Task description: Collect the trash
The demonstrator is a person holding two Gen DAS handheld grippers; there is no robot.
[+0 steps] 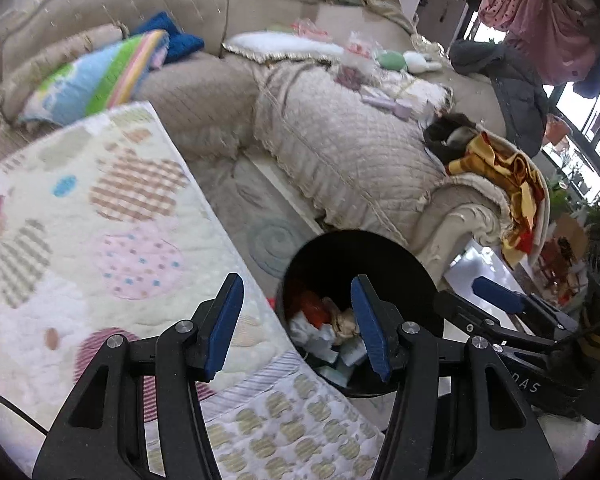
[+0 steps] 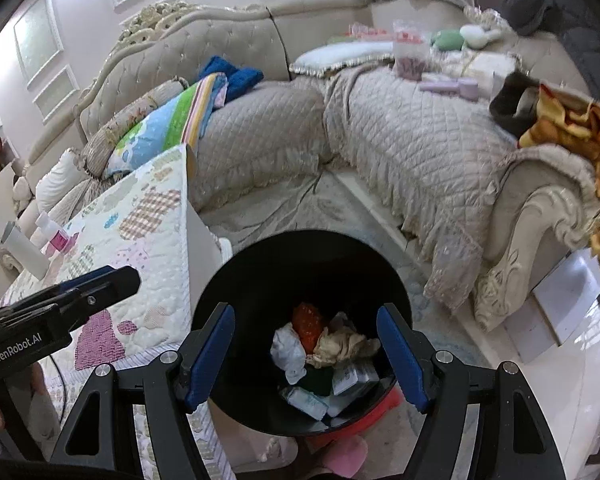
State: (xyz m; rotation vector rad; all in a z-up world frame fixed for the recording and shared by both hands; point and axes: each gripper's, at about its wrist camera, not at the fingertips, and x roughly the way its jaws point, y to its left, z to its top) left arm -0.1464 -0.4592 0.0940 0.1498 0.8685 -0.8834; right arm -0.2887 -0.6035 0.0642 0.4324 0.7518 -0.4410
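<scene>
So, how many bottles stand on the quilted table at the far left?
2, in the right wrist view: a white bottle near the table's far edge, and a clear bottle with pink liquid just beside it. Others may be hidden outside the picture.

- Round black plastic trash bin (image 2: 300, 264): smooth, slightly glossy inside.
- Crumpled white paper (image 2: 288, 350) and tan wrinkled cloth (image 2: 342, 346) within.
- Pastel patchwork quilted cloth (image 1: 112, 220): soft, matt.
- Beige quilted fabric sofa cover (image 2: 420, 152): matt, stitched.
</scene>
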